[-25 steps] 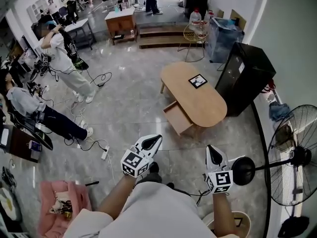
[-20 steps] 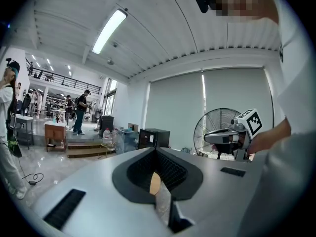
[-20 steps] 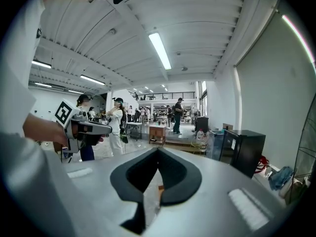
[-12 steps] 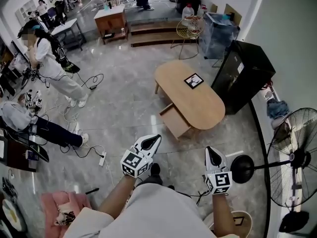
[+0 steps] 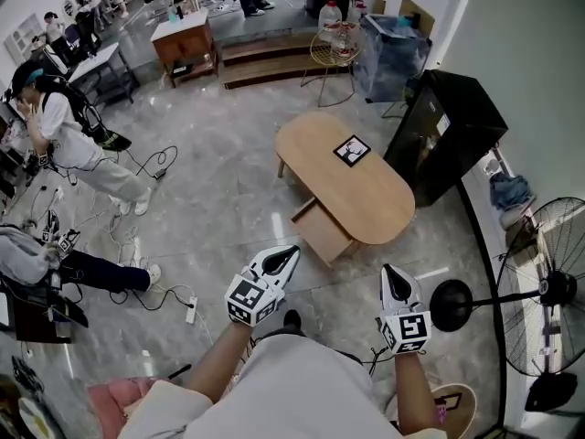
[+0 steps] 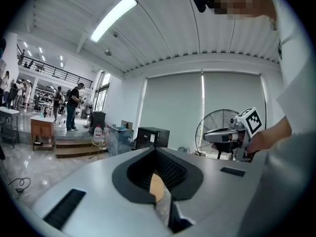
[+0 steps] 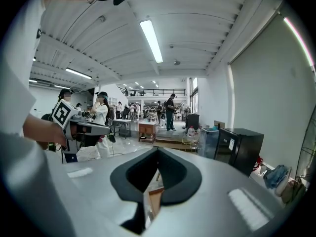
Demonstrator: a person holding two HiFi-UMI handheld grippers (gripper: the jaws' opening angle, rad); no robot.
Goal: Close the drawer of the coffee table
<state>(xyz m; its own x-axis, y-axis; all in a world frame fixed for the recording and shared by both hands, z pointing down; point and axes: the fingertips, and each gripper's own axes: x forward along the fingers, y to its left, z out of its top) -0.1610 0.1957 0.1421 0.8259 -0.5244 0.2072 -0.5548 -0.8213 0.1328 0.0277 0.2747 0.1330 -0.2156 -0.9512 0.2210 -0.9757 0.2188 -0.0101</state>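
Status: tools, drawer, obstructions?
Both shut, empty: left tool, right tool. Open: drawer of coffee table, tools short of it. Bare floor between; fan stand off right.

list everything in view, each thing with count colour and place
coffee table: one, light wood, oval, on the floor ahead
drawer: one, light wood, pulled out of the table's near side
marker card: one, black and white, on the tabletop
cabinet: one, black, right of the table
floor fan: one, black, far right
power strip: one, white, on the floor at left
standing person: one, white top, far left
seated person: one, grey top, lower left
left tool: one, white and black, shut, empty, low centre
right tool: one, white and black, shut, empty, low right
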